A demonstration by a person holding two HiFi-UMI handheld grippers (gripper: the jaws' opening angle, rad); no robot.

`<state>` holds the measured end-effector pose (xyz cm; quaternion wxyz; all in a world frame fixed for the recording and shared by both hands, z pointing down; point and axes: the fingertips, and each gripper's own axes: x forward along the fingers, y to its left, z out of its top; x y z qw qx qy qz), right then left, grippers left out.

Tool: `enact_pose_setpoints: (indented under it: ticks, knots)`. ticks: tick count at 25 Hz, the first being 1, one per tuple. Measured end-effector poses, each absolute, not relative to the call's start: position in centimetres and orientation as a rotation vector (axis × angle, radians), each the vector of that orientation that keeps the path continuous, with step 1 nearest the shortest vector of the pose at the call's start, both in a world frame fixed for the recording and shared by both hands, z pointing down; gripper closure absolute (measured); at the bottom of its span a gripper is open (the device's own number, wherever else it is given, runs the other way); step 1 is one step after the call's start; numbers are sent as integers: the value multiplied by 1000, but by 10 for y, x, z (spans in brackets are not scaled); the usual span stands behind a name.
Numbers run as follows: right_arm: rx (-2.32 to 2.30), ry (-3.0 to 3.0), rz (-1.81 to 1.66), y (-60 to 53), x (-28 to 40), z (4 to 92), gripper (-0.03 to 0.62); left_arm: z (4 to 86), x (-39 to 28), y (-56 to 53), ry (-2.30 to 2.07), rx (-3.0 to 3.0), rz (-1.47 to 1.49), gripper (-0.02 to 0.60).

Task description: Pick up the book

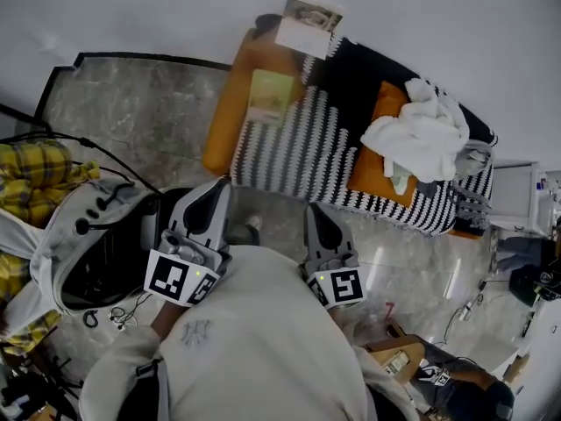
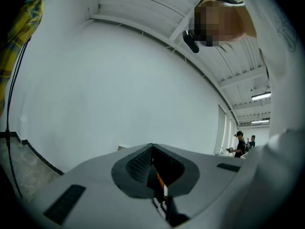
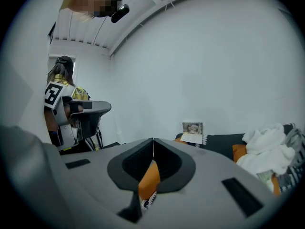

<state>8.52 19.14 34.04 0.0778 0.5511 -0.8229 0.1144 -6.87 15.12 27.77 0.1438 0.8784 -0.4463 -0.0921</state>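
Left gripper (image 1: 217, 191): jaws together, nothing between them, held near the torso, short of the sofa's (image 1: 298, 160) near edge. Right gripper (image 1: 314, 210): jaws together too, empty, beside the left one. Book (image 1: 272, 97), green cover, lies flat on the orange pad (image 1: 223, 130) at the sofa's left end, beyond both grippers and well apart from them. White cloth heap (image 1: 419, 134) lies toward the right end.

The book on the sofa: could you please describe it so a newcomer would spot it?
Find the black-and-white striped sofa against the white wall, then its orange end. The book lies flat there; its pale green cover sets it apart from the photo-printed paper nearer the wall.
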Motion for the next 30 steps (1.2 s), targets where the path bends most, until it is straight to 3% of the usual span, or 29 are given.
enact_pose_setpoints:
  ticks: [30]
  knots:
    - [1707, -2424, 383, 133, 103, 338, 574, 284, -49, 88, -1226, 2521, -228, 572]
